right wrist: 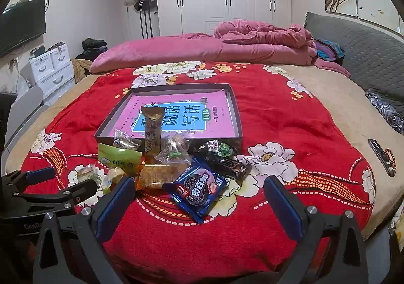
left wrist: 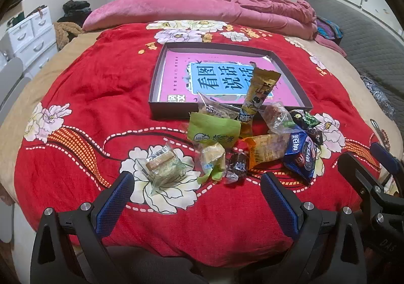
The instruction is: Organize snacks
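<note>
Both grippers hang low over the near edge of the bed, side by side, fingers spread wide and holding nothing – the left gripper [left wrist: 197, 191] in front of a clear-wrapped square cake [left wrist: 161, 166] lying apart on a white flower of the red floral blanket [left wrist: 101, 76], the right gripper [right wrist: 199, 199] facing a blue cookie packet [right wrist: 198, 189].

The snacks sit in a loose heap on the blanket, just in front of a shallow dark box [left wrist: 174, 111] whose floor is covered by a pink book [left wrist: 176, 74]. A tall yellow packet [left wrist: 261, 90] leans over the box's front wall. Around it lie a green pouch [left wrist: 214, 131], an orange wrapper [left wrist: 263, 151], a dark chocolate bar [right wrist: 231, 165] and a small green-and-black sachet [right wrist: 223, 148] – all outside the box. A rumpled pink quilt [right wrist: 252, 44] is piled along the far side
</note>
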Tool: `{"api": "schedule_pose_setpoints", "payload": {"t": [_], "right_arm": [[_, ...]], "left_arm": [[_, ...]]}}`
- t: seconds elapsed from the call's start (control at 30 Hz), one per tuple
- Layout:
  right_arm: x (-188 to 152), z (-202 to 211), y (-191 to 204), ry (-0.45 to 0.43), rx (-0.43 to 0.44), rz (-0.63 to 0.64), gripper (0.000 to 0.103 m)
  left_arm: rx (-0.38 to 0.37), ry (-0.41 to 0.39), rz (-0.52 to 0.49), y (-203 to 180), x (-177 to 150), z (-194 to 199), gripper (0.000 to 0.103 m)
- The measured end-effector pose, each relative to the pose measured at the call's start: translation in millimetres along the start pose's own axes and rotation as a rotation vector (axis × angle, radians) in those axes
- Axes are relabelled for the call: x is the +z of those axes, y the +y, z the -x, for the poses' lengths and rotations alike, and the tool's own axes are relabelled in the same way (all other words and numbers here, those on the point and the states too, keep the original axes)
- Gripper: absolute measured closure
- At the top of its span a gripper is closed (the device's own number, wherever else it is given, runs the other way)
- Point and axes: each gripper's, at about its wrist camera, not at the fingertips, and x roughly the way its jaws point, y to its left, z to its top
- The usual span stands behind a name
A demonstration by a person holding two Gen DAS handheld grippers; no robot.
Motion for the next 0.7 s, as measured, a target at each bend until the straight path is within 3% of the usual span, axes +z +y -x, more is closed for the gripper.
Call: {"api": "schedule_pose_setpoints", "payload": {"t": [0.7], "right_arm": [[-0.1, -0.8, -2.4, 0.008, -0.002, -0.009, 0.0]], "left_arm": [[0.0, 0.005, 0.007, 4.0, -1.0, 0.1, 0.003]]}}
